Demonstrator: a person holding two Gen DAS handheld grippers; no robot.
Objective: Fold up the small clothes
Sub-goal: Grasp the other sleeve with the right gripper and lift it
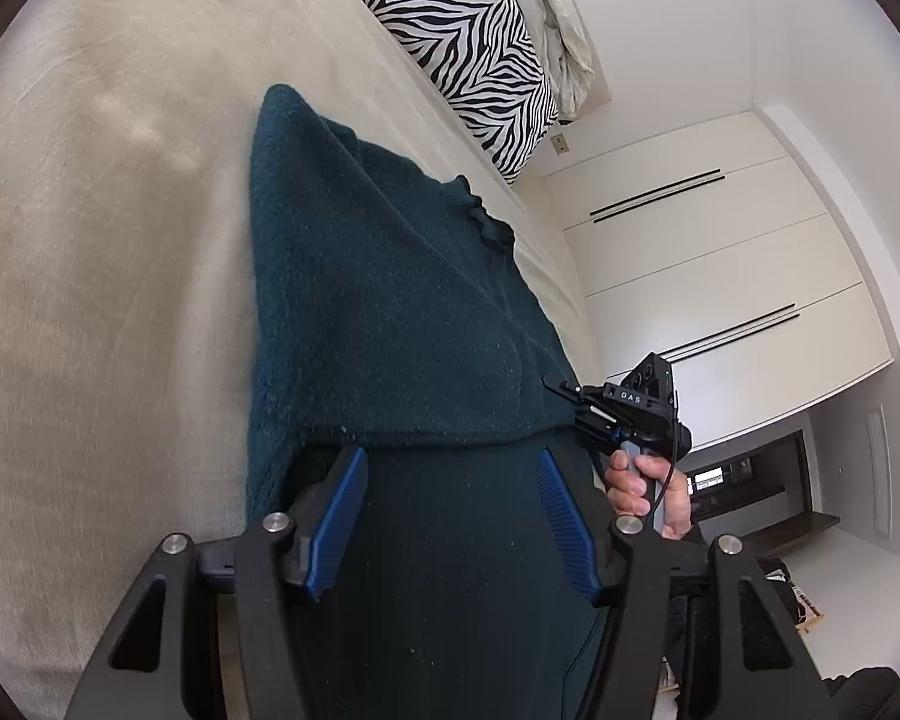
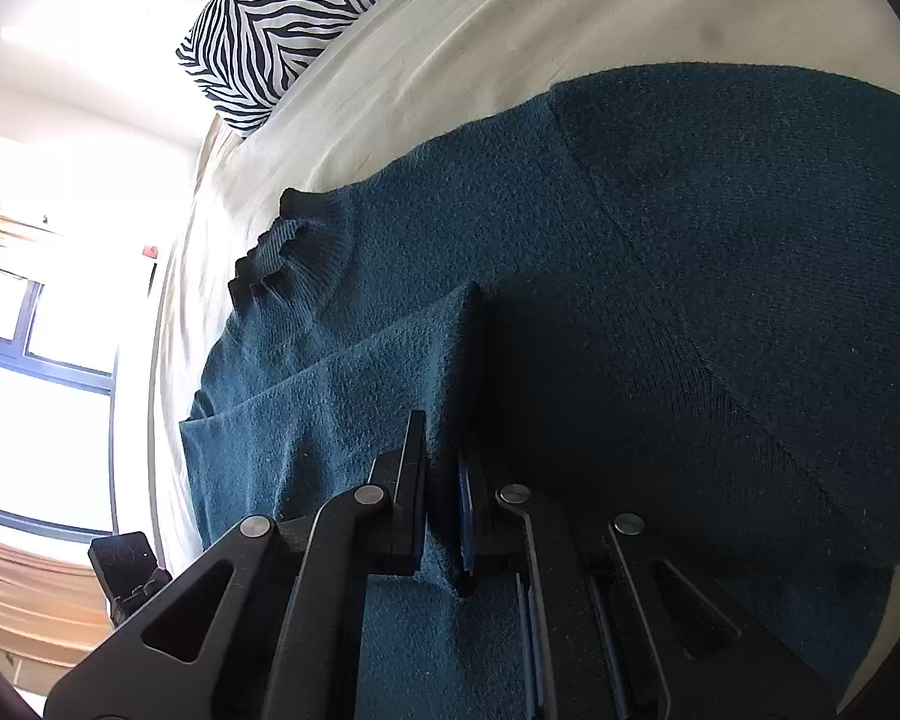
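Observation:
A dark teal knit sweater (image 1: 390, 312) lies on a beige bed (image 1: 102, 240), its ribbed collar (image 1: 483, 222) toward the pillow end. My left gripper (image 1: 450, 468) is open, its blue pads (image 1: 342, 510) spread wide over the sweater's near edge, holding nothing. My right gripper (image 2: 444, 450) is shut on a raised fold of the sweater (image 2: 390, 372), pinched between its pads. The same sweater (image 2: 720, 240) fills the right wrist view, collar (image 2: 294, 252) at the left. The right gripper and the hand holding it also show in the left wrist view (image 1: 624, 414).
A zebra-print pillow (image 1: 468, 48) lies at the head of the bed, also in the right wrist view (image 2: 282, 18), with crumpled pale bedding (image 1: 558, 18) behind it. White wardrobe doors (image 1: 720, 276) stand beyond the bed. A bright window (image 2: 36, 324) is at the left.

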